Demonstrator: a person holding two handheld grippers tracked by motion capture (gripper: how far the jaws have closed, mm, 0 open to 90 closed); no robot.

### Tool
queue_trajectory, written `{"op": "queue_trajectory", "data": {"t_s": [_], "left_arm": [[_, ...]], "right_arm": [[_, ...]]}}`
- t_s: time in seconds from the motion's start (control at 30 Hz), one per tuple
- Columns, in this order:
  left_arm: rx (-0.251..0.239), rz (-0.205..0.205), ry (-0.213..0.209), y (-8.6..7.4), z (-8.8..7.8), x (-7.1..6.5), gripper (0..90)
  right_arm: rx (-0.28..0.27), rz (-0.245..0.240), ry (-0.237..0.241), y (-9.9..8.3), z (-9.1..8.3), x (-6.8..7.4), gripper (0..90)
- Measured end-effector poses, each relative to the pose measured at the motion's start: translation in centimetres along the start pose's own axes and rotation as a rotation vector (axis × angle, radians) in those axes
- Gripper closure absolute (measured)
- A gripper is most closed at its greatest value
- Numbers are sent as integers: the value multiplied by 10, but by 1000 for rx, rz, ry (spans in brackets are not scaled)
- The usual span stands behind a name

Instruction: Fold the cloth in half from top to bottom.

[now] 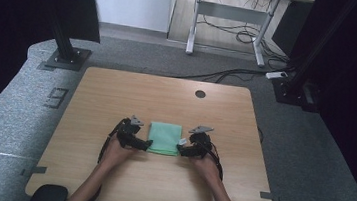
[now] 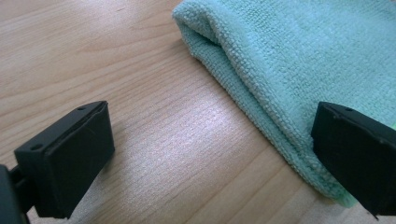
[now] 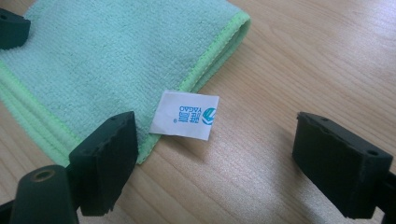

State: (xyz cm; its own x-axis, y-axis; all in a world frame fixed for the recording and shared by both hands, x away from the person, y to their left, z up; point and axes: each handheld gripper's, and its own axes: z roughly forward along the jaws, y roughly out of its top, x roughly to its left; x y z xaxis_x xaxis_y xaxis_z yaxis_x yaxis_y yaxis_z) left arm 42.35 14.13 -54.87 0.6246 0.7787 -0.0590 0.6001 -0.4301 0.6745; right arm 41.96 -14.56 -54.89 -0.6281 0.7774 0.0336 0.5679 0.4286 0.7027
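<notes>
Green folded towel [image 1: 165, 138] lying flat on wooden table [image 1: 117, 94], between both tools | left gripper [image 1: 142, 144] — hand low, jaws spreading wide, one over the towel's near corner, nothing pinched | right gripper [image 1: 181, 150] — mirroring it, jaws standing apart, white label [image 3: 185, 115] lying just ahead between them.

A lab or office: grey carpet [image 1: 10, 108]; black rig posts [image 1: 62, 38]; desk frame [image 1: 230, 20] over loose cables [image 1: 243, 37].

The towel [image 2: 299, 60] runs off the left gripper view's top and right edges — one black jaw hides its near corner.
</notes>
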Motion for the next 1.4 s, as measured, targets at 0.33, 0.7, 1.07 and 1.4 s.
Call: {"op": "queue_trajectory", "data": {"t_s": [0.33,0.7,1.07,1.4], "left_arm": [[-27,-3,-22,2,-13,1,0],[-55,83,-41,4,-49,-13,0],[-76,148,-12,-8,-74,-25,0],[-79,133,-16,-31,-91,-22,0]], "right_arm": [[-17,-4,16,4,-11,0,139],[-25,-51,47,3,-33,7,82],[-40,-90,40,-1,-59,13,0],[-73,-90,35,-12,-84,11,0]]}}
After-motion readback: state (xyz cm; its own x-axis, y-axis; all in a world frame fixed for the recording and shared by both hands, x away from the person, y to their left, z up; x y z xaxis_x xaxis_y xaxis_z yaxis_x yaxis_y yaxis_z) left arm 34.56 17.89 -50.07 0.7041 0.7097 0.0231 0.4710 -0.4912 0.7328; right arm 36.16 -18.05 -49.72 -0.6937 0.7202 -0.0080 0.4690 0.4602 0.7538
